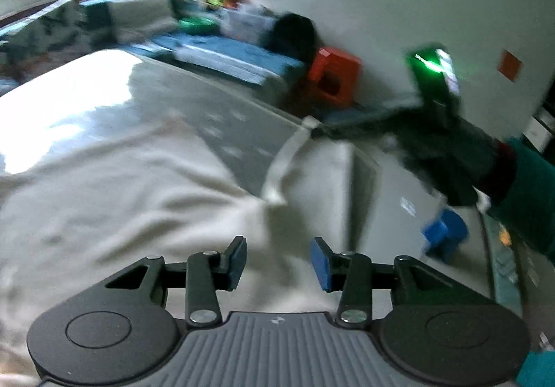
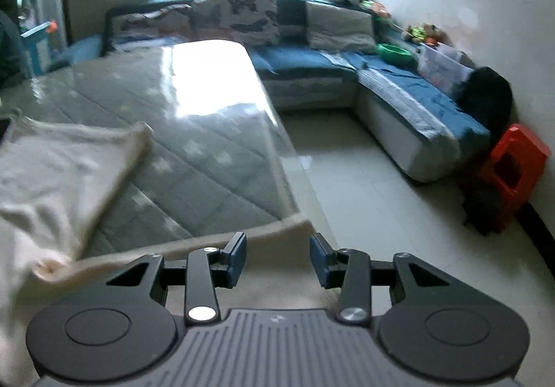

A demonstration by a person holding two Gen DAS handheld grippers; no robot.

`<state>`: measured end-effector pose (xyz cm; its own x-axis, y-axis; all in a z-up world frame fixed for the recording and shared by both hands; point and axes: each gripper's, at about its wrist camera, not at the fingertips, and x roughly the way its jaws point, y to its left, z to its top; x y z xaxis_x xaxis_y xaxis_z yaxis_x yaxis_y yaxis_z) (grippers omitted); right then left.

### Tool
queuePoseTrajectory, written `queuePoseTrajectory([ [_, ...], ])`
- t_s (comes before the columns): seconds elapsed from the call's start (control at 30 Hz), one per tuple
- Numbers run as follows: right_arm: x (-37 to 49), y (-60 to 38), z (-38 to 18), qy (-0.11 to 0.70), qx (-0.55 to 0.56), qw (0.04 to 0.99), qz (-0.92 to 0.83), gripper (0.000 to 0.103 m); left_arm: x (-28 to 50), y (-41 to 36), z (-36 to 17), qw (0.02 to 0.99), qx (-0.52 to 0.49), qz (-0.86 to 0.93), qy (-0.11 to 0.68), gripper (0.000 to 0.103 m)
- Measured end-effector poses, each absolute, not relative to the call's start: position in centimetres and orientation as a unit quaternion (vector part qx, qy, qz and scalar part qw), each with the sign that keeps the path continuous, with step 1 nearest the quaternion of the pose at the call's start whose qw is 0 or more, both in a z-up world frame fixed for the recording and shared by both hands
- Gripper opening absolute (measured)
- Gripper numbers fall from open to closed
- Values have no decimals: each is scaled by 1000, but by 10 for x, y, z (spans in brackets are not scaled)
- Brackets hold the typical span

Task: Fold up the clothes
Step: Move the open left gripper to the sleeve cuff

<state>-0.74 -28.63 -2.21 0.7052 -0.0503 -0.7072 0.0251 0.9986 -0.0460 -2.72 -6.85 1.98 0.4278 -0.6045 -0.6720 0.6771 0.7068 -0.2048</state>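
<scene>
Lying on the grey table (image 2: pixel 194 158), the cream garment (image 1: pixel 114 199) spreads beneath and left of the left gripper (image 1: pixel 279 263), jaws apart, nothing between them. Right gripper (image 2: pixel 278 260), likewise parted and empty, hovers over the garment's near edge (image 2: pixel 270 230) at the table's right side.

A glossy quilted grey table (image 2: pixel 194 130) carries a crumpled cream garment (image 2: pixel 59 171)
</scene>
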Motion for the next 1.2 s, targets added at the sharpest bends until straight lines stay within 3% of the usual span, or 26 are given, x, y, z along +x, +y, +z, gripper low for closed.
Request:
queuePoseTrajectory([
  [0.4, 66, -222, -16, 413, 7, 900, 141, 33, 92, 18, 15, 911, 24, -71, 406, 44],
  [0.6, 102, -207, -31, 430, 25, 890, 149, 27, 126, 30, -3, 906, 31, -38, 421, 44],
  [0.77, 118, -197, -43, 437, 16, 887, 150, 16, 148, 32, -17, 898, 33, -39, 437, 43],
  [0.87, 122, -195, -43, 433, 7, 889, 146, 6, 153, 29, -20, 898, 43, -42, 435, 32],
  [0.93, 123, -193, -44, 426, -5, 894, 141, 4, 159, 27, -21, 900, 49, -44, 430, 11],
  [1.1, 133, -189, -44, 404, -41, 907, 116, 4, 179, 23, -22, 906, 35, -37, 421, 9],
  [1.2, 141, -189, -46, 404, -40, 907, 110, 5, 188, 23, -22, 908, 28, -42, 417, 12],
])
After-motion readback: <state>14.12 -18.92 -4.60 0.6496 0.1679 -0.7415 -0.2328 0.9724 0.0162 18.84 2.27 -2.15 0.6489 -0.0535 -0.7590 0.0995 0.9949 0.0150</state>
